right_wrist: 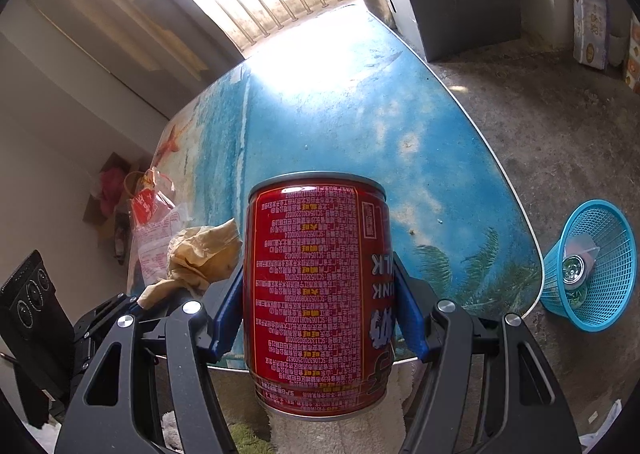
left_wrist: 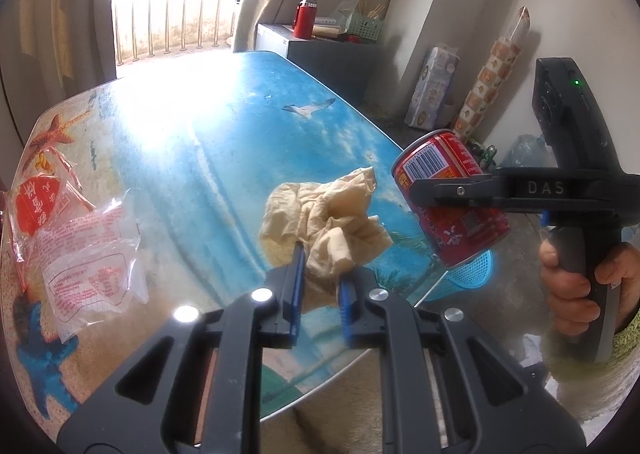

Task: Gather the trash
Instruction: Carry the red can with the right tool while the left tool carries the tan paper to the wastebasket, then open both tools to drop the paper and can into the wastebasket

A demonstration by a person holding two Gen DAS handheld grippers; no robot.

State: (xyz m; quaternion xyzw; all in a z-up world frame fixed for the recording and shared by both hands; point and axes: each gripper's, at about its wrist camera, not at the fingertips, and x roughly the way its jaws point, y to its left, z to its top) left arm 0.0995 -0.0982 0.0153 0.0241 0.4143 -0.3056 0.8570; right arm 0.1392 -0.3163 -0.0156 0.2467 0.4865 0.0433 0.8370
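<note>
right gripper (right_wrist: 320, 294) clamped on can (right_wrist: 316, 286) | left gripper (left_wrist: 320, 274) pinching tissue (left_wrist: 324, 222) | basket (right_wrist: 592, 266) on floor, frame's right, nearer the can, off desk (right_wrist: 340, 114)

— What stands far beyond the fingers?
— A red flask (left_wrist: 303, 17) and a green basket (left_wrist: 363, 27) on a grey cabinet (left_wrist: 332, 54).
— And right of them?
— Tissue-roll packs (left_wrist: 431, 88) against the wall.

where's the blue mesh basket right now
In the right wrist view the blue plastic mesh waste basket stands on the concrete floor at far right, just past the ocean-print table's near corner, some trash already inside.
</note>
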